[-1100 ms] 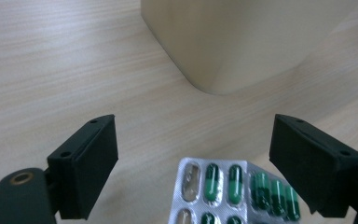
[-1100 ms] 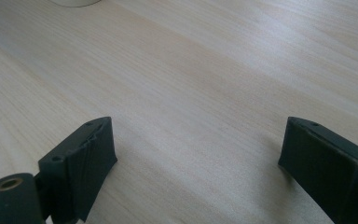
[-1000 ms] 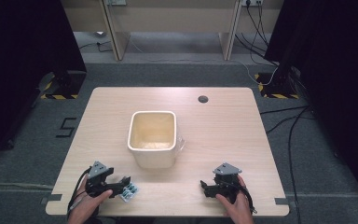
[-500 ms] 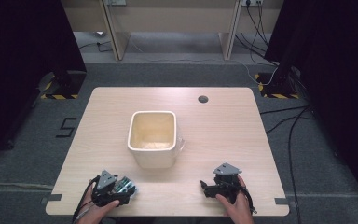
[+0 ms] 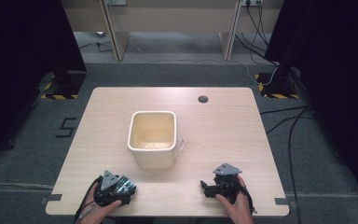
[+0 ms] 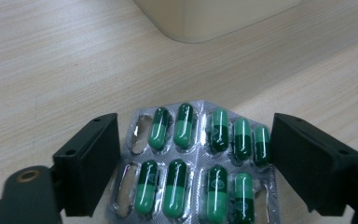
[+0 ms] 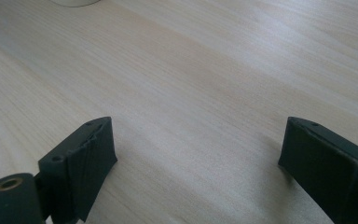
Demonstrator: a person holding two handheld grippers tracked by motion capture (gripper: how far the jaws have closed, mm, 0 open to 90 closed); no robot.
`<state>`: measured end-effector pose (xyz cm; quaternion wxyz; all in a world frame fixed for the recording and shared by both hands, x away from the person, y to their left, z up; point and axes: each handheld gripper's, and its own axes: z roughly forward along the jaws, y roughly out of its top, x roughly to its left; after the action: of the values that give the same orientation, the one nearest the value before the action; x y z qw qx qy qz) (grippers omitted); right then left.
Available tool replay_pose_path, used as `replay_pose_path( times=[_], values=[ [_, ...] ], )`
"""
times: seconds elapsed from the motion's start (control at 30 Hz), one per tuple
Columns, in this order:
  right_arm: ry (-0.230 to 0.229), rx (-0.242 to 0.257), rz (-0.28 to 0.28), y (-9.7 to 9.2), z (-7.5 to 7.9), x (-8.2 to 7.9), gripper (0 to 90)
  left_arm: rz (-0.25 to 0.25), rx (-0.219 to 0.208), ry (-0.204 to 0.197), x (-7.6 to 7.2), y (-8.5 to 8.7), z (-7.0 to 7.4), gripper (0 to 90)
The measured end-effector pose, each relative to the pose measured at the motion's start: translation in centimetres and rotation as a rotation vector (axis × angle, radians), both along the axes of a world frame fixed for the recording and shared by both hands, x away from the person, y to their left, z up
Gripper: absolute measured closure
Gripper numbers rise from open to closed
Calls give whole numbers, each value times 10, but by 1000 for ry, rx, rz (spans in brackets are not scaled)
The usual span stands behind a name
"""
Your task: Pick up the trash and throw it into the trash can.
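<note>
Left gripper view: blister pack (image 6: 193, 163) (green capsules) lies between left gripper (image 6: 193, 165) jaws.

Lab-style recording bay: black curtains (image 5: 23, 56), hazard-taped stand bases (image 5: 58, 95), floor cables (image 5: 284, 116), grey carpet (image 5: 23, 154)

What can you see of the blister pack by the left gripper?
The blister pack is silvery foil with green capsules in two rows; two pockets at its left end look empty and crushed. It is creased down the middle and lies between the open left gripper fingers, near the table's front edge, short of the cream bin.
</note>
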<state>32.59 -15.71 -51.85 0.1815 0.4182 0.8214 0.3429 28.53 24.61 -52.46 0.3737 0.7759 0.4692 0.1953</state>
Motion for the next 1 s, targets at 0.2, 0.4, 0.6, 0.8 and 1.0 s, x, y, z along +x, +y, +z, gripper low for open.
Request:
replay_pose_path(
  times=[0.2, 0.4, 0.6, 0.8, 1.0],
  values=[
    [2, 3, -3, 0, 0, 0, 103, -8, -2, -7, 1, 4, 1, 297],
    [2, 3, -3, 0, 0, 0, 103, -14, -2, -10, 3, 6, 2, 380],
    [4, 4, -4, 0, 0, -1, 103, -27, -20, -11, 5, 7, 6, 394],
    [3, 4, -4, 0, 0, -1, 102, -33, -35, -26, 12, 12, 18, 396],
    [3, 4, -4, 0, 0, -1, 103, -26, -40, -33, 20, 20, 29, 396]
  ],
)
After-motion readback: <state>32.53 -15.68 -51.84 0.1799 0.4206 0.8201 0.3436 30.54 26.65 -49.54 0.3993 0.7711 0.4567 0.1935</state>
